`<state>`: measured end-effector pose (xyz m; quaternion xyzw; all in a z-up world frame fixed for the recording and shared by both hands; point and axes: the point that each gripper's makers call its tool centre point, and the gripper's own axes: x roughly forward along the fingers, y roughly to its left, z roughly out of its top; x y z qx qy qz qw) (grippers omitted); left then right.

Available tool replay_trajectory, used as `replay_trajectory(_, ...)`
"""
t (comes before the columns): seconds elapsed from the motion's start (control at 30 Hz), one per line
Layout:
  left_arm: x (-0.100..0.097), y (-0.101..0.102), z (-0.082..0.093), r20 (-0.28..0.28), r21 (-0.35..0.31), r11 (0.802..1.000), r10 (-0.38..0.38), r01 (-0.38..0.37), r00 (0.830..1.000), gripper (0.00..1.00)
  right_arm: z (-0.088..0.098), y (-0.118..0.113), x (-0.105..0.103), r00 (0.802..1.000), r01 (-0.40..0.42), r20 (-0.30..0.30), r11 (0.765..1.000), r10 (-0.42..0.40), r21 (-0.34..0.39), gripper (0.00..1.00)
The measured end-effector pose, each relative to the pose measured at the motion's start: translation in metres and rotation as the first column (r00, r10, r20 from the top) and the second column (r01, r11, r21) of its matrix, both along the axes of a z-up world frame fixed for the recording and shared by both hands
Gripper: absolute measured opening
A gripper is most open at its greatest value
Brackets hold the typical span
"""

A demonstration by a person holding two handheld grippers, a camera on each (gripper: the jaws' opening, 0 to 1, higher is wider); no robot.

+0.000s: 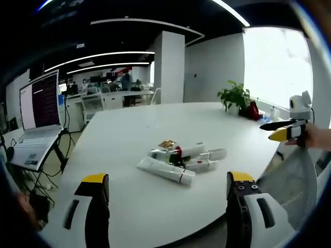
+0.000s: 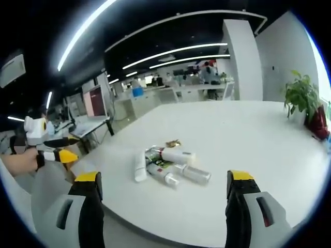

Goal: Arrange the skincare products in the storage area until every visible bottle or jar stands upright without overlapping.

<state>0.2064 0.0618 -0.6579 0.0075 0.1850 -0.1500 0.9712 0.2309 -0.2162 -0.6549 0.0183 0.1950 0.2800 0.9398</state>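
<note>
The left tongs (image 1: 168, 188) stand wide open with nothing between the yellow-tipped jaws, held short of the near edge of the white table (image 1: 207, 124). The right tongs (image 2: 163, 188) are spread just as wide and hold nothing, also short of the table's (image 2: 248, 129) edge.

The skincare products (image 1: 178, 160) lie in a loose heap near the middle of the table, all on their sides, several touching or crossing one another. In the left gripper view a long white tube (image 1: 165, 170) lies on the heap's near side, with smaller white bottles (image 1: 207, 155) behind it and a small gold-coloured item (image 1: 167, 143) at the far side. In the right gripper view the same heap (image 2: 168, 165) shows a white tube (image 2: 139, 168) lying a little apart from the others.

A potted plant (image 1: 235, 97) stands at the table's far edge, well apart from the heap. A laptop (image 1: 36, 119) sits on a stand beside the table.
</note>
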Motion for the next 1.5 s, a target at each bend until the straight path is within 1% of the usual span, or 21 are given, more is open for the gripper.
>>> replay_trajectory(0.5,-0.001,-0.003,0.001,-0.002,0.009,1.0,-0.016,0.016,1.0,0.86,-0.002,0.0,0.003,1.0,-0.006,-0.007,1.0,0.006,-0.006,0.99)
replay_trajectory(0.6,-0.001,-0.006,0.001,-0.001,-0.001,1.0,-0.021,0.021,1.0,0.88,-0.002,0.001,0.003,1.0,-0.014,-0.01,1.0,0.014,-0.006,0.99)
replay_trajectory(0.7,0.0,-0.003,0.001,0.0,0.008,1.0,-0.011,0.011,1.0,0.88,-0.002,0.006,0.003,0.999,-0.033,-0.023,0.999,0.033,-0.004,0.99)
replay_trajectory(0.77,0.001,-0.004,0.002,0.002,0.006,1.0,-0.006,0.006,1.0,0.89,0.0,0.009,0.005,0.999,-0.043,-0.016,0.999,0.043,-0.007,0.99)
replay_trajectory(0.9,0.002,-0.001,-0.001,-0.008,0.022,1.0,0.003,-0.003,1.0,0.9,-0.003,0.012,0.01,0.998,-0.06,-0.027,0.998,0.06,-0.007,0.99)
replay_trajectory(0.97,0.003,0.002,0.001,0.006,0.044,0.999,0.015,-0.016,1.0,0.93,-0.005,0.013,0.009,0.997,-0.069,-0.038,0.998,0.069,-0.008,0.98)
replay_trajectory(1.07,0.004,0.0,0.0,0.003,0.046,0.999,0.015,-0.015,1.0,0.94,-0.004,0.013,0.009,0.996,-0.081,-0.041,0.997,0.08,-0.006,0.98)
replay_trajectory(1.13,0.005,0.004,-0.002,-0.007,0.053,0.998,0.029,-0.028,1.0,0.94,-0.005,0.011,0.013,0.995,-0.086,-0.05,0.996,0.086,-0.004,0.98)
replay_trajectory(1.2,0.006,0.009,0.001,-0.003,0.038,0.998,0.056,-0.055,0.998,0.91,-0.005,0.009,0.018,0.994,-0.091,-0.059,0.996,0.09,-0.003,0.97)
replay_trajectory(1.23,0.007,0.011,0.0,-0.004,0.03,0.997,0.064,-0.064,0.998,0.91,-0.005,0.009,0.019,0.994,-0.091,-0.06,0.996,0.091,-0.004,0.97)
replay_trajectory(1.33,0.007,0.013,-0.002,-0.018,0.012,0.997,0.075,-0.075,0.997,0.94,0.0,0.01,0.027,0.993,-0.101,-0.057,0.995,0.101,-0.005,0.97)
replay_trajectory(1.5,0.008,0.016,-0.001,-0.005,0.014,0.996,0.091,-0.091,0.996,0.92,0.01,0.012,0.042,0.988,-0.148,-0.04,0.988,0.147,-0.031,0.97)
